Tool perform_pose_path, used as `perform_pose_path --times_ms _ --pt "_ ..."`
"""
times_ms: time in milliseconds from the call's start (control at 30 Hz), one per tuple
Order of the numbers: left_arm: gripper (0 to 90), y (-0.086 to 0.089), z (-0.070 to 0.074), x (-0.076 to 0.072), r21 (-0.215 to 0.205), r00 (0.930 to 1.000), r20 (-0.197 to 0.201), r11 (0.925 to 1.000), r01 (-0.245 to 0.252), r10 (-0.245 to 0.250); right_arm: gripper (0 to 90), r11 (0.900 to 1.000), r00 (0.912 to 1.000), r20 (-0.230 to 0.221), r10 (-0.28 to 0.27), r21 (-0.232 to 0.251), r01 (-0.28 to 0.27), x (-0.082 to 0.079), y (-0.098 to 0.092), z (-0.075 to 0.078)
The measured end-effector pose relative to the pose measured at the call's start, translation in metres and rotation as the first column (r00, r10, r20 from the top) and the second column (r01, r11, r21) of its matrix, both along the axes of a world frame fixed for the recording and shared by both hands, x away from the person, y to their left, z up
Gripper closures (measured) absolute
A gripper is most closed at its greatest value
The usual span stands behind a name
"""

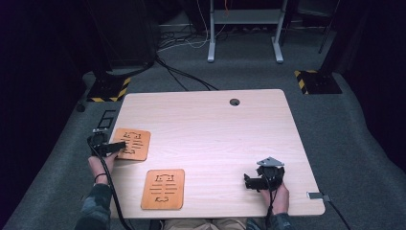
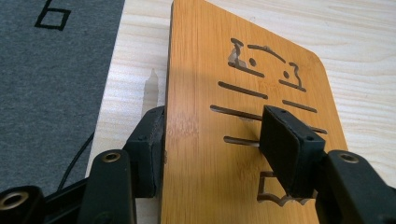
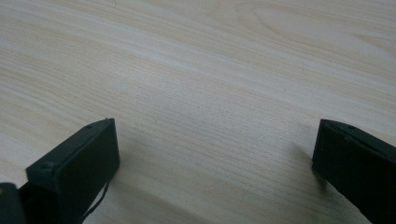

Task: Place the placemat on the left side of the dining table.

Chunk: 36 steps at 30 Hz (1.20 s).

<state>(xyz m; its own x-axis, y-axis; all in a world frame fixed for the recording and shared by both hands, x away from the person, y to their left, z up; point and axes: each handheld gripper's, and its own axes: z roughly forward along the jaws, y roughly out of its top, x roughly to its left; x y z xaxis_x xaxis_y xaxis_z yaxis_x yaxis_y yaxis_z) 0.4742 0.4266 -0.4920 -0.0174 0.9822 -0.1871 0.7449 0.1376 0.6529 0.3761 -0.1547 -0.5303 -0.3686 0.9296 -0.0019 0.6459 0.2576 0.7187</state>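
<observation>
Two orange wooden boards with cut-out slots lie on the pale table (image 1: 215,129). One board (image 1: 135,143) (image 2: 205,93) is at the left edge, the other board (image 1: 163,189) near the front. My left gripper (image 1: 116,146) (image 2: 215,135) straddles the left board's near edge. One finger (image 2: 147,149) sits against the board's side and the other finger (image 2: 289,149) stands over its slotted face, with a wide gap between them, open. My right gripper (image 1: 249,182) (image 3: 215,140) rests low over bare table at the front right, open, with nothing between its jaws.
A round cable hole (image 1: 234,102) sits at the table's far middle. A small metal clip (image 1: 317,195) sticks out at the front right corner. Grey carpet (image 2: 46,84) lies beyond the left edge, and a desk frame (image 1: 244,28) stands at the back.
</observation>
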Motion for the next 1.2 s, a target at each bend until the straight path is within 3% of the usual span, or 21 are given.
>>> perform_pose_path --times_ms 267,400,467,567,733,1200 --pt "41.0 -0.003 -0.002 0.003 0.029 0.9999 -0.012 0.9995 -0.007 0.008 0.0 1.0 1.0 0.0 0.0 -0.001 0.0 0.0 0.0 0.0" --pt "39.9 -0.004 -0.005 0.005 0.072 0.9994 -0.034 0.9974 0.001 0.002 0.0 1.0 1.0 -0.001 0.0 0.001 0.0 0.0 0.0 0.0" --pt "38.3 -0.006 -0.007 0.005 0.103 0.9995 -0.027 0.9945 -0.014 0.017 0.0 1.0 1.0 -0.001 0.0 0.0 0.0 0.0 0.0 0.0" --pt "30.6 -0.008 -0.011 0.006 0.139 0.9988 -0.039 0.9899 -0.025 0.031 0.0 1.0 1.0 -0.001 -0.002 0.001 0.002 0.0 0.0 0.0" --pt "17.9 -0.006 -0.015 0.003 0.11 0.9978 -0.033 0.9925 -0.053 0.057 0.0 1.0 1.0 -0.001 -0.002 0.001 0.002 0.0 0.0 0.0" --pt "3.9 -0.016 0.005 -0.013 0.06 0.9983 0.043 0.9975 0.038 -0.04 0.0 1.0 1.0 -0.001 -0.002 0.001 0.002 0.0 0.0 0.0"
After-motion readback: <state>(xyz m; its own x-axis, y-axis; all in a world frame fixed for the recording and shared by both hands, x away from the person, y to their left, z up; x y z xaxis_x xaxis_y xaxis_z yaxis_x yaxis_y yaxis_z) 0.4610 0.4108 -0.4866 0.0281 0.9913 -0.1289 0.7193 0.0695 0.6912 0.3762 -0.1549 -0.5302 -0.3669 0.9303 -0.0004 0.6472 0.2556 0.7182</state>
